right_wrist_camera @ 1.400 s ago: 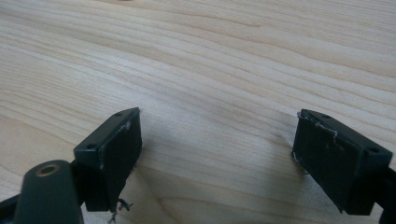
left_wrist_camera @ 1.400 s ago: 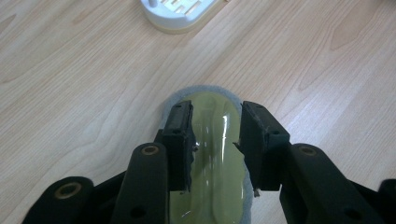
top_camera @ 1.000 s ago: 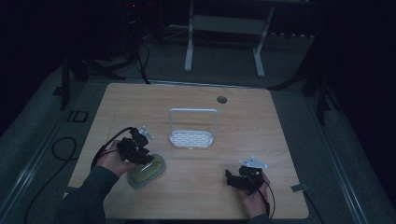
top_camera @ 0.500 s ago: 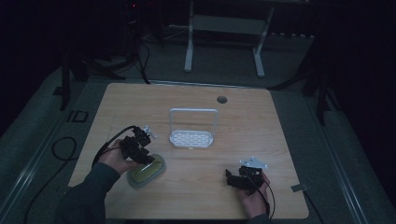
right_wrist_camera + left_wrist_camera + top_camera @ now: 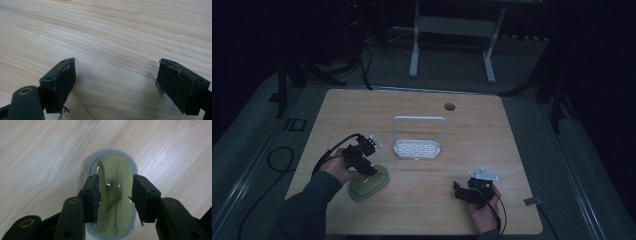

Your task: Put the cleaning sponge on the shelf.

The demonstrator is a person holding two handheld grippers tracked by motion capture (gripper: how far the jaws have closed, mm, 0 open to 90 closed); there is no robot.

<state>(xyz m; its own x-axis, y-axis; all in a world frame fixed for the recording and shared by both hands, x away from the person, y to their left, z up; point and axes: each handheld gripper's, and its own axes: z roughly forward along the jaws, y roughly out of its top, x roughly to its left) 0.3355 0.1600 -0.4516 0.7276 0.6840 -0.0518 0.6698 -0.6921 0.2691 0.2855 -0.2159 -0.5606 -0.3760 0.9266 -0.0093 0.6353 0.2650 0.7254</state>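
Wooden table [image 5: 492, 150]: left claw [image 5: 115, 195] just opening over sponge [image 5: 112, 170], right claw [image 5: 117, 82] apart

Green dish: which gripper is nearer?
Left. The left gripper hangs right over the green dish, jaws straddling its raised ridge. The right gripper sits well off across the table.

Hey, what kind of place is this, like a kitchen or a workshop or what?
Probably a lab or recording room, not a kitchen. A bare wooden table with a cable hole stands on grey floor, dark equipment stands and cables lie behind it, and the hand-held left gripper trails its own cable over a dish brush.
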